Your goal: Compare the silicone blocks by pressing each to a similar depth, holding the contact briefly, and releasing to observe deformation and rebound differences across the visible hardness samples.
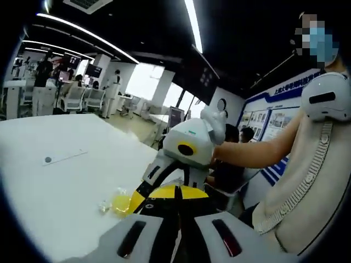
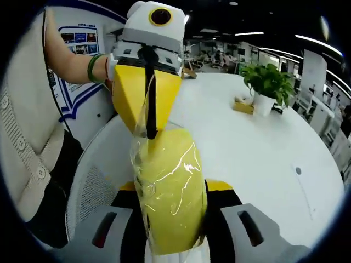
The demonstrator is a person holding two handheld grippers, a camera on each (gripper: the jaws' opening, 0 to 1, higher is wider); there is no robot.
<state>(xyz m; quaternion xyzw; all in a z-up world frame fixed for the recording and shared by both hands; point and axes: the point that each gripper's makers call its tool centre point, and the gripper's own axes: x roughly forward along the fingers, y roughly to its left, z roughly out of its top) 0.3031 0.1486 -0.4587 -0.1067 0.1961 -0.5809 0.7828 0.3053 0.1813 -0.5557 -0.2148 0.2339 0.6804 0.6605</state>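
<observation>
Starting at the left of the left gripper view, your white worktop point(image 1: 66, 181) carries a thin flat strip point(image 1: 64, 158) lying well apart from everything else, and nearer its edge a small yellow piece in clear wrap point(image 1: 118, 203) rests on the surface. Just right of that, your left hand-held gripper point(image 1: 178, 219) rises from the bottom with its yellow-tipped jaws drawn close together; what sits between them is hidden, so you cannot tell from here how firmly they close. Your right hand-held gripper point(image 1: 189, 145) faces it from above, held by your hand point(image 1: 215, 123). In the right gripper view, your forearm with a green bracelet point(image 2: 96, 67) comes in from the left to the left hand-held gripper point(image 2: 147, 104), whose yellow jaws are pinched nearly together on the clear plastic wrap at the top of the yellow silicone block point(image 2: 170, 192). Your right hand-held gripper point(image 2: 173, 219) has its jaws spread to the block's width and clamped against its sides, holding it upright off the worktop point(image 2: 263, 148). Farther right, a potted plant point(image 2: 269, 85) stands on the worktop, well apart from the block.
</observation>
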